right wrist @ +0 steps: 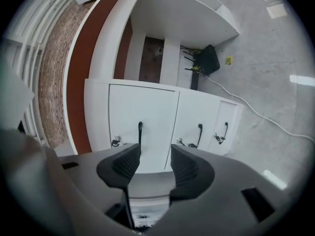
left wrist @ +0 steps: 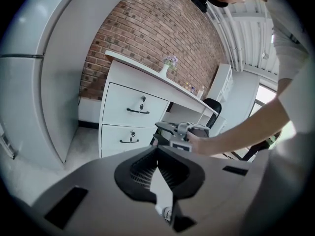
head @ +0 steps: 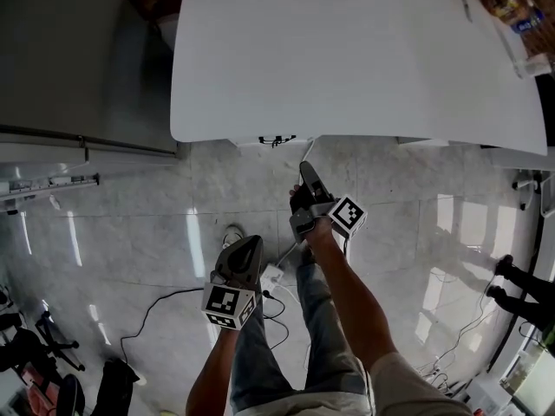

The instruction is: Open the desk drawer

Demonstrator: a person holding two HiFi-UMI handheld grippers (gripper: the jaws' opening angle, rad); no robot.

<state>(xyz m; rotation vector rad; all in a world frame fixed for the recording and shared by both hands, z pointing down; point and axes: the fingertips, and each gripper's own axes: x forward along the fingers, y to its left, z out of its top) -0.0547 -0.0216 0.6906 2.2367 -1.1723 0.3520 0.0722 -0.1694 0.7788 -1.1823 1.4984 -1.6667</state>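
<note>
The right gripper [right wrist: 155,154] fills the foreground of its own view, its two ribbed pads [right wrist: 127,163] spread wide with nothing between them. Straight ahead of it stands the white desk [head: 347,50] with its drawer unit [left wrist: 110,122]. The three drawers are all shut flush, so whatever they hold is hidden. This view is rolled onto its side, so the drawers appear side by side.

The top drawer [right wrist: 142,107] faces the gap between the jaws. Its dark bar handle [right wrist: 140,132] shows just past the tip of one pad; whether the two touch cannot be told. A key [right wrist: 115,141] hangs in the lock beside that handle. The middle drawer [right wrist: 197,112] and the bottom drawer [right wrist: 227,113], off to the gripper's side, carry the same kind of handle and key.

The left gripper [left wrist: 158,154] is held behind the right one, nearer the person's body. Its pads are pressed together at the tips and grip nothing. Ahead of it and above the drawers, on the desk top, stands a small white vase [left wrist: 164,72] holding a few pale flowers [left wrist: 171,61].
</note>
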